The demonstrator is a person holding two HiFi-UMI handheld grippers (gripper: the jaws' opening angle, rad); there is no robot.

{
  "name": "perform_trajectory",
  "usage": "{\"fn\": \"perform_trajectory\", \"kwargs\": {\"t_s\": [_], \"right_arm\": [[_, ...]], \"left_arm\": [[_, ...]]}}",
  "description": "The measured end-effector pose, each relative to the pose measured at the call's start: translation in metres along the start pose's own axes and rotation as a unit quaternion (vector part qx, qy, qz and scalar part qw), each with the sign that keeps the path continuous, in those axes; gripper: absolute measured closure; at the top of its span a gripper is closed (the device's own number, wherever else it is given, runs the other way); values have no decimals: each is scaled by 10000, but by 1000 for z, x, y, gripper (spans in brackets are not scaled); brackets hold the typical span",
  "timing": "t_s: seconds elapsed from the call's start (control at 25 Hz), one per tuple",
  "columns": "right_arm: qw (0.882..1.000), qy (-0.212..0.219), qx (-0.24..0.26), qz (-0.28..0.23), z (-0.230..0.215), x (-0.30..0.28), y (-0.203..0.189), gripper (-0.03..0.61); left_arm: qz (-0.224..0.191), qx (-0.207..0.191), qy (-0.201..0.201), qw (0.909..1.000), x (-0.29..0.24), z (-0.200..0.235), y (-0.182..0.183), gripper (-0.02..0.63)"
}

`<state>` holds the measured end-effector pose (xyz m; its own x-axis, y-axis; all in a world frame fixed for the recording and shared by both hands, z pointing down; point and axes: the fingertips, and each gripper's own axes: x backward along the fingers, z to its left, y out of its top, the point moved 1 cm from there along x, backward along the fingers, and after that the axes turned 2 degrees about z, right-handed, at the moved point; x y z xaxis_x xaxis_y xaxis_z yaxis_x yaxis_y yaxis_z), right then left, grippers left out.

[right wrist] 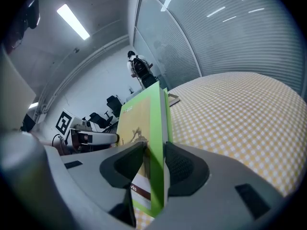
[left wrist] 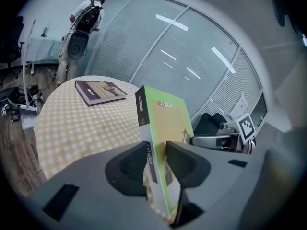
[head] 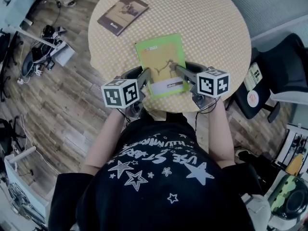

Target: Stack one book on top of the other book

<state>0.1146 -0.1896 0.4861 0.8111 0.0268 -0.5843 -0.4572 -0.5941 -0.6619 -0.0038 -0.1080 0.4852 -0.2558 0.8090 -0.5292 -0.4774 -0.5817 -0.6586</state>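
Between our two tongs, over the near part of the round surface (head: 211,28) with its yellow-and-white checked cloth, we hold a lime-green paperback book (head: 161,61). Our left tongs (head: 144,75) come at it from the near left and our right tongs (head: 176,69) from the near right. Both grip the half of the book closest to us, and its far half reaches out over the cloth.

From the left gripper view, the left tongs (left wrist: 157,159) are partly closed on the lime-green paperback book (left wrist: 163,123) along its spine side. One dark pad lies against the front cover and the other against the back. The right tongs (left wrist: 216,140) show just past the book's opposite edge.

From the right gripper view, the right tongs (right wrist: 153,164) clamp the open-page edge of the same book (right wrist: 144,123) in the same way, with a pad pressed to each face. The left tongs (right wrist: 91,138) are visible beyond it.

Well apart from the held book, on the far left part of the surface (left wrist: 72,123), a dark brown rectangular book (head: 122,14) lies flat on the cloth, turned at an angle to the green one. It is visible in the left gripper view too (left wrist: 100,91). Neither pair of tongs touches it.
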Motion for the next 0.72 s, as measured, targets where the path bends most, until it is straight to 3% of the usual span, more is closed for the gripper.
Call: {"fn": "perform_trajectory", "kwargs": {"t_s": [0.36,0.72], "right_arm": [[9988,-211,-328,-298,29,1,-12,428],[9971,-54,-565,-509,8,10,2,436]], "left_arm": [[28,-203,-294,9994,22,9,1,486],[30,-272,-298,9992,3,-1,21,486]]}}
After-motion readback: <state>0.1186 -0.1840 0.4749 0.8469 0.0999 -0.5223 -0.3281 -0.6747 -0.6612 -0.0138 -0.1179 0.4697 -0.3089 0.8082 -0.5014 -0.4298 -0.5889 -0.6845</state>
